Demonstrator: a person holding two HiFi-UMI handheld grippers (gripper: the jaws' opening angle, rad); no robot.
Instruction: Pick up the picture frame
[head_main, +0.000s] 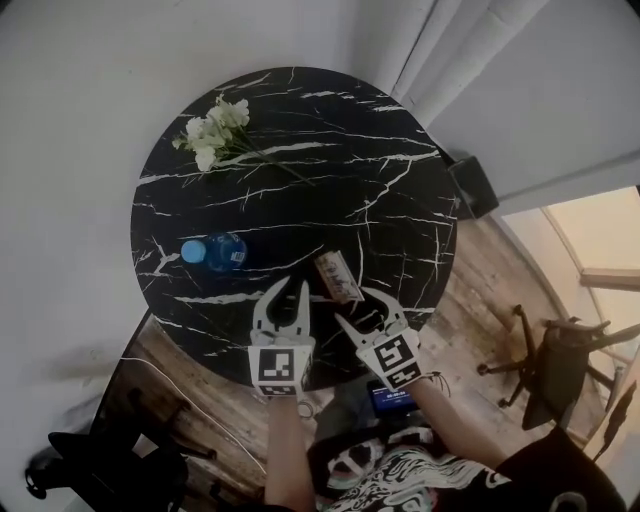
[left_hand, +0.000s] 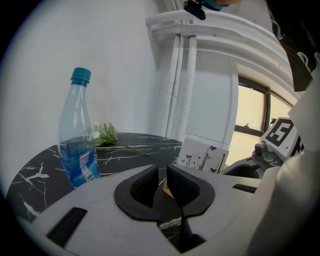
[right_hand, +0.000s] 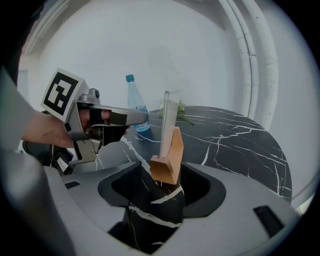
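Observation:
The picture frame (head_main: 338, 276), a clear pane with a butterfly print on a light wooden base, stands near the front edge of the round black marble table (head_main: 300, 190). My left gripper (head_main: 289, 288) sits just left of it, jaws a narrow gap apart with nothing between them; in the left gripper view the frame (left_hand: 202, 156) stands ahead to the right. My right gripper (head_main: 354, 305) is at the frame's near right, wide open. In the right gripper view the frame (right_hand: 166, 125) is edge-on, its wooden base (right_hand: 167, 160) between the pads, untouched.
A blue-capped water bottle (head_main: 213, 251) stands at the table's left, and white flowers (head_main: 215, 130) lie at the far left. Off the table on the wooden floor are a black box (head_main: 472, 185), an office chair (head_main: 545, 370) to the right and dark furniture (head_main: 90, 460) at lower left.

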